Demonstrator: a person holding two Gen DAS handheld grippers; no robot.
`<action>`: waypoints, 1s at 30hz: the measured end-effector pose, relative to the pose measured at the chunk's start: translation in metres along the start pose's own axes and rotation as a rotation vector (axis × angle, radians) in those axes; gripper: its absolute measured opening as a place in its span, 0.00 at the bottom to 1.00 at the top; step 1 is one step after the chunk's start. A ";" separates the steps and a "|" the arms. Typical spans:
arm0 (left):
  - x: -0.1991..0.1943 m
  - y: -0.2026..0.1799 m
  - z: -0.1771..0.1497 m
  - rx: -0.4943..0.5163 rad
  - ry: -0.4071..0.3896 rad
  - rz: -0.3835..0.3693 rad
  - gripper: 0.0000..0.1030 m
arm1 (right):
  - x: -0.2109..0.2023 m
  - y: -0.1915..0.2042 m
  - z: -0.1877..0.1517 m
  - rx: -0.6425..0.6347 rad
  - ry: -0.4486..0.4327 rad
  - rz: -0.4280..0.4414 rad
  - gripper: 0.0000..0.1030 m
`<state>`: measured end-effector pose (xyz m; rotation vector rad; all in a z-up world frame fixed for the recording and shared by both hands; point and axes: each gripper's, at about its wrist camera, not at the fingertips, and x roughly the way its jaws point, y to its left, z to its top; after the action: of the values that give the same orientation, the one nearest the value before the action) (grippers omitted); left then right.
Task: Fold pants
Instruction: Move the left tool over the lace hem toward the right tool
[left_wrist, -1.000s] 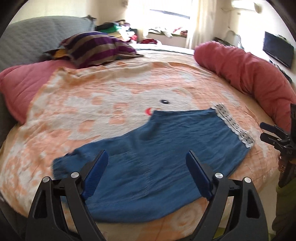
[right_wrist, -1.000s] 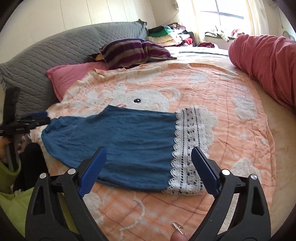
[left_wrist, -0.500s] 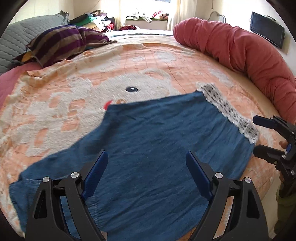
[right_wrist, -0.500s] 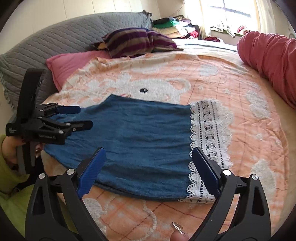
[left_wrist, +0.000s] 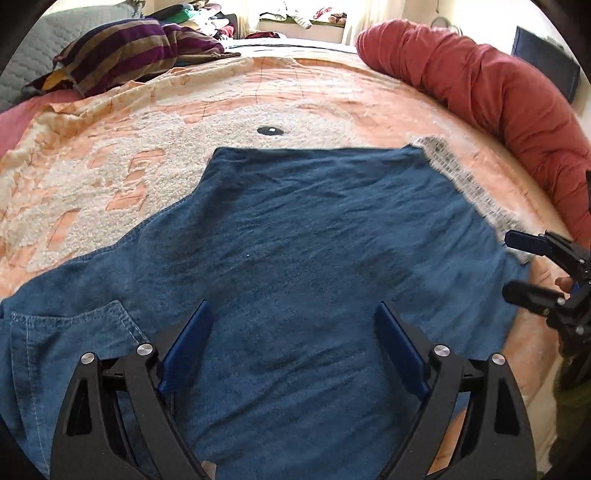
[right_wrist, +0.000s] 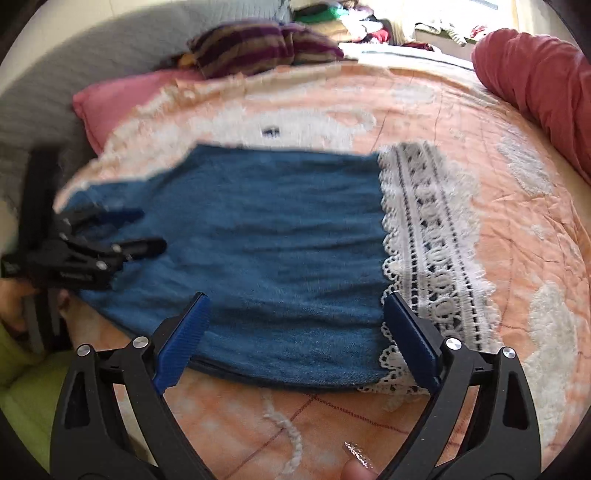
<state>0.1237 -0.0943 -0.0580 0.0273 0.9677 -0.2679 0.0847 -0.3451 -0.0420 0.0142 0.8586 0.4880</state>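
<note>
Pants (left_wrist: 314, 258): blue denim, laid flat on the orange-and-white bedspread (left_wrist: 110, 166), lace trim (right_wrist: 432, 240) along the leg hem. In the left wrist view the fabric fills the lower half of the frame, with a stitched pocket edge at lower left.

Left gripper (left_wrist: 293, 350): we see the jaws spread wide, nothing between the blue pads. It sits low over the waist end of the pants; denim lies directly beneath and ahead of both fingers. We cannot tell whether the fingertips touch the cloth. In the right wrist view the same gripper (right_wrist: 144, 232) shows at the left, over the waist end, with the person's hand behind it.

Right gripper (right_wrist: 295, 339): jaws likewise spread wide and empty. It is at the near edge of the pants by the hem end; the left pad is over the denim near its folded edge, the right pad over the lace trim. Contact cannot be judged here either. A fingertip with a glittered nail (right_wrist: 356, 458) shows at the bottom edge. In the left wrist view this gripper (left_wrist: 517, 266) shows at the far right, just beside the hem corner.

Surroundings: red bolster (left_wrist: 498, 92) along the far right of the bed, striped pillow (left_wrist: 136, 48) at the head end. The right wrist view is motion-blurred.
</note>
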 end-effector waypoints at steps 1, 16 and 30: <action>-0.004 -0.001 0.001 -0.005 -0.007 -0.014 0.87 | -0.007 -0.003 0.001 0.002 -0.019 -0.013 0.86; -0.011 -0.044 0.063 0.110 -0.054 -0.003 0.94 | -0.057 -0.062 -0.009 0.138 -0.115 -0.120 0.88; 0.055 -0.089 0.132 0.214 -0.009 -0.050 0.94 | -0.025 -0.066 -0.018 0.218 -0.072 -0.066 0.88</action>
<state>0.2388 -0.2108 -0.0190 0.1980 0.9281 -0.4170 0.0843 -0.4181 -0.0492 0.2018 0.8359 0.3285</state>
